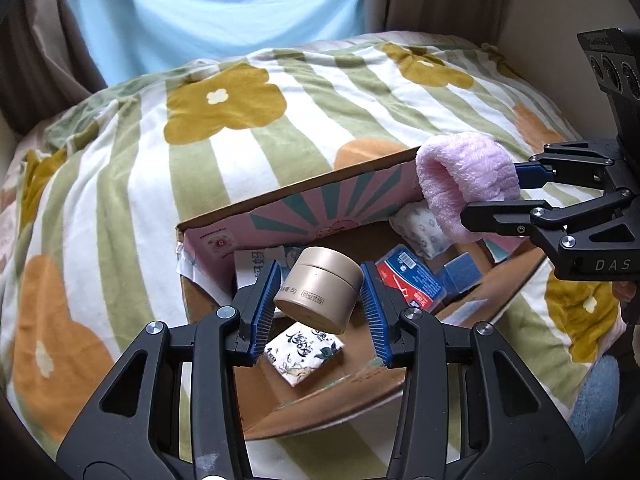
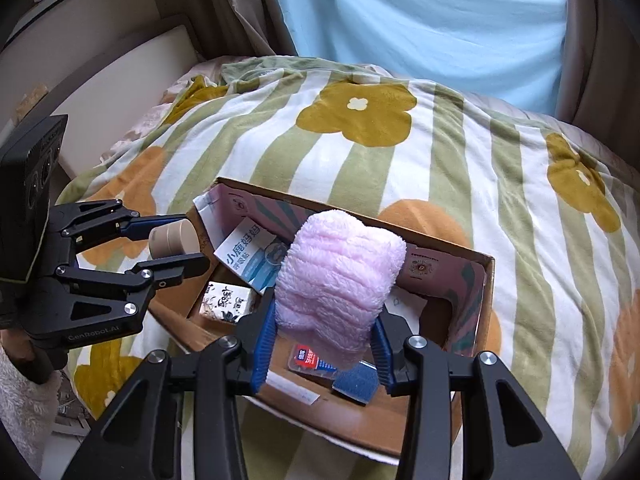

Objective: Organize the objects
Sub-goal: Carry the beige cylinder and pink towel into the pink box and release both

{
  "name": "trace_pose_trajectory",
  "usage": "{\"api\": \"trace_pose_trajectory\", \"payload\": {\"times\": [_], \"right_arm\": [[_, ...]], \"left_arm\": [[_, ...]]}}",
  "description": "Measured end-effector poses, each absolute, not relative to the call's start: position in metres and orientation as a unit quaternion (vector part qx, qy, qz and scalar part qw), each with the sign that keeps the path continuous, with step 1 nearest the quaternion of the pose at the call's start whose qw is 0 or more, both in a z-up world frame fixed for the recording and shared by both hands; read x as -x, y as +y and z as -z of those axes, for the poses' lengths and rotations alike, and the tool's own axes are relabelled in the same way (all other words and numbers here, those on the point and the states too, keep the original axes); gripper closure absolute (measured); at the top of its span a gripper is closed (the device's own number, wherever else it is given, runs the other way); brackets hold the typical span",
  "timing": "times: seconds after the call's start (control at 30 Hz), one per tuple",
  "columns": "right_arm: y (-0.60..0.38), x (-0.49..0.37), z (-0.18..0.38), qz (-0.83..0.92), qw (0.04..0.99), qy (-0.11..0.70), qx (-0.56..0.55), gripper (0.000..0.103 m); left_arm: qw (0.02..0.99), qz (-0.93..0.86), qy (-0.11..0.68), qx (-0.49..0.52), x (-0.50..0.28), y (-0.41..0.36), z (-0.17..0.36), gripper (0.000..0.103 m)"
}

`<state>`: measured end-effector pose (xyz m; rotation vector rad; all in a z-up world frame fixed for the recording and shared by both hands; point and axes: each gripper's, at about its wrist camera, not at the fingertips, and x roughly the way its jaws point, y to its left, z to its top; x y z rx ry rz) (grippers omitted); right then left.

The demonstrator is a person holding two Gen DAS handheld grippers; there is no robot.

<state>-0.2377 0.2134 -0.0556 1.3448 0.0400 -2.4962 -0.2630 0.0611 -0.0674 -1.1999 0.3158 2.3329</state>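
Note:
An open cardboard box [image 1: 224, 224] [image 2: 486, 280] lies on a flowered blanket. My left gripper [image 1: 318, 292] [image 2: 176, 240] is shut on a small gold jar [image 1: 318, 288] [image 2: 174, 238] and holds it above the box's left part. My right gripper [image 2: 324, 320] [image 1: 496, 188] is shut on a fluffy pink cloth [image 2: 340, 276] [image 1: 464, 176] above the box's right part. Inside the box lie a white floral packet [image 1: 304, 352] [image 2: 230, 302], a blue-white carton [image 2: 246, 254], a red-blue pack [image 1: 412, 280] [image 2: 316, 360] and a blue block [image 1: 462, 274] [image 2: 356, 382].
The striped blanket with yellow and orange flowers [image 1: 224, 104] [image 2: 360, 116] covers the bed all around the box. A light blue curtain [image 1: 216, 4] [image 2: 432, 12] hangs behind. A white bed edge [image 2: 120, 80] runs along the far left.

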Motion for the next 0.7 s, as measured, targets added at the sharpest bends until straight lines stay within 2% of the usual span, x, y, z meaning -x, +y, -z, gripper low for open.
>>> {"api": "trace_pose_trajectory", "payload": {"times": [0.47, 0.5, 0.57, 0.6, 0.63, 0.7], "right_arm": [[0.209, 0.268, 0.096, 0.848, 0.154, 0.007, -0.508, 0.064], [0.209, 0.269, 0.096, 0.847, 0.151, 0.005, -0.509, 0.063], [0.211, 0.272, 0.095, 0.847, 0.140, -0.003, -0.513, 0.053], [0.212, 0.273, 0.094, 0.849, 0.136, -0.009, -0.511, 0.039], [0.214, 0.273, 0.091, 0.853, 0.129, -0.014, -0.506, 0.020], [0.221, 0.271, 0.087, 0.860, 0.113, -0.028, -0.496, 0.000]], "left_arm": [[0.239, -0.834, 0.122, 0.483, 0.286, 0.065, 0.110, 0.065], [0.236, -0.835, 0.128, 0.480, 0.285, 0.066, 0.108, 0.065], [0.221, -0.841, 0.141, 0.473, 0.285, 0.068, 0.104, 0.062], [0.217, -0.842, 0.142, 0.473, 0.285, 0.068, 0.103, 0.039], [0.215, -0.843, 0.141, 0.473, 0.285, 0.068, 0.102, 0.002], [0.212, -0.850, 0.138, 0.462, 0.283, 0.065, 0.099, 0.000]]}}
